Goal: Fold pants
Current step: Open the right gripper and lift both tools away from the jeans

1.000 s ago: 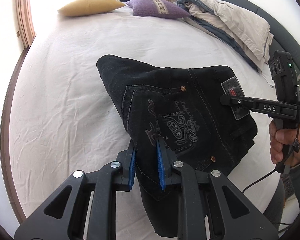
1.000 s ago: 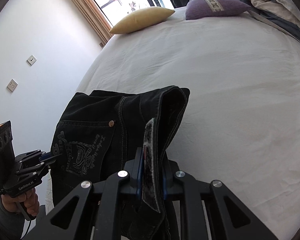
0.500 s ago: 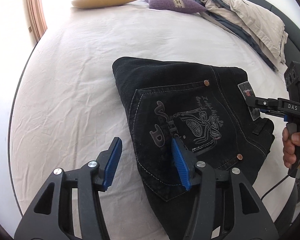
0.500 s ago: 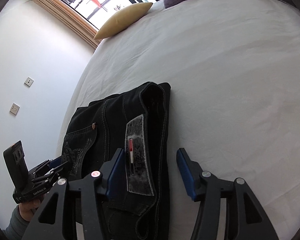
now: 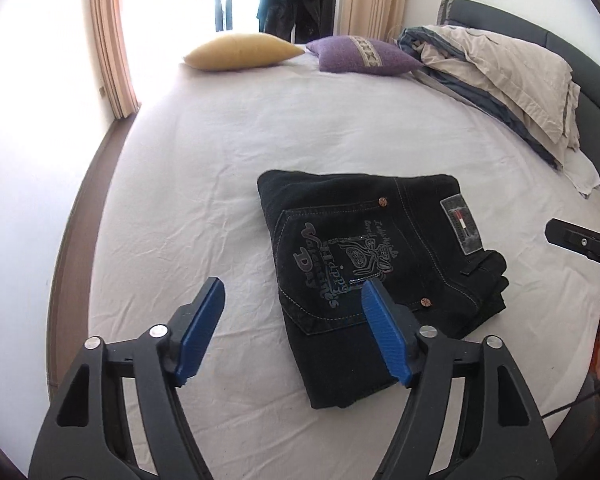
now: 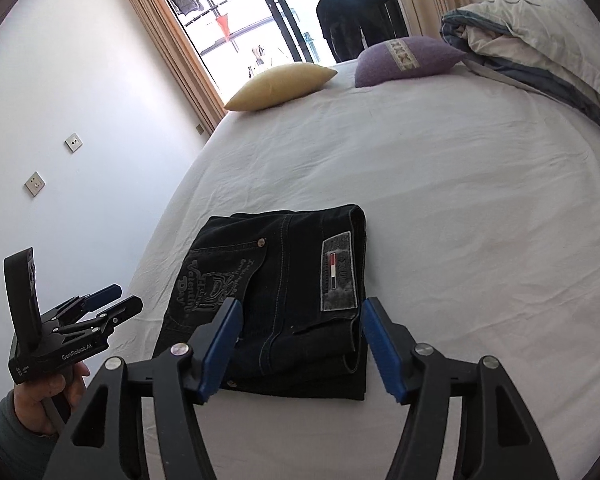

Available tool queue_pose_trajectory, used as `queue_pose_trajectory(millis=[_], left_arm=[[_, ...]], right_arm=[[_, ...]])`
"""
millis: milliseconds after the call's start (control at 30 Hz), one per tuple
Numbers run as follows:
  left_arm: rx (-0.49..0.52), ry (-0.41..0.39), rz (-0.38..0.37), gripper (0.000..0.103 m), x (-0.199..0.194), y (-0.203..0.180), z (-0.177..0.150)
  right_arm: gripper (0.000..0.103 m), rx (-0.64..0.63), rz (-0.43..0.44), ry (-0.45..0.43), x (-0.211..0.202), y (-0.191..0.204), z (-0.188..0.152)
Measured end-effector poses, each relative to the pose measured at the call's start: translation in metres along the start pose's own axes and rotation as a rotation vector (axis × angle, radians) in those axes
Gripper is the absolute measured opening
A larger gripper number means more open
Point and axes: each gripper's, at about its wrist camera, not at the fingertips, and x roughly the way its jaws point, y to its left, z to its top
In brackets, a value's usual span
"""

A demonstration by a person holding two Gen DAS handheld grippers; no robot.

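Bed (image 5: 228, 152), white sheet, lightly creased. Folded black pants (image 5: 364, 264) lie flat near the close edge, back pocket and waist patch up. At the far edge: yellow pillow (image 5: 242, 52) and purple pillow (image 5: 360, 56), side by side, apart. Rumpled beige-and-blue duvet (image 5: 500, 80) heaped along the headboard side.

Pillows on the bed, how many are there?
2 small ones: a yellow pillow near the window, a purple pillow beside it. More may hide in the rumpled bedding.
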Motion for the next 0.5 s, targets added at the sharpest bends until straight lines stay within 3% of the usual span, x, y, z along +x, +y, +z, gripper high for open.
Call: queue_pose_trajectory(millis=[167, 267, 333, 500], left_arm=[[0.000, -0.235, 0.093, 0.090, -0.091, -0.011, -0.015], [0.023, -0.446, 0.167, 0.101, -0.162, -0.022, -0.032], [0.035, -0.582, 0.225, 0.103, -0.202, -0.034, -0.046], [0.041, -0.696, 0.245, 0.103, -0.269, -0.051, -0.064]], right_arm=[[0.084, -0.062, -0.029, -0.134, -0.063, 0.036, -0.014], [0.093, -0.085, -0.018, -0.235, -0.099, 0.053, -0.024], [0.103, -0.091, -0.027, -0.316, -0.121, 0.061, -0.029], [0.103, -0.136, -0.103, -0.496, -0.172, 0.081, -0.038]])
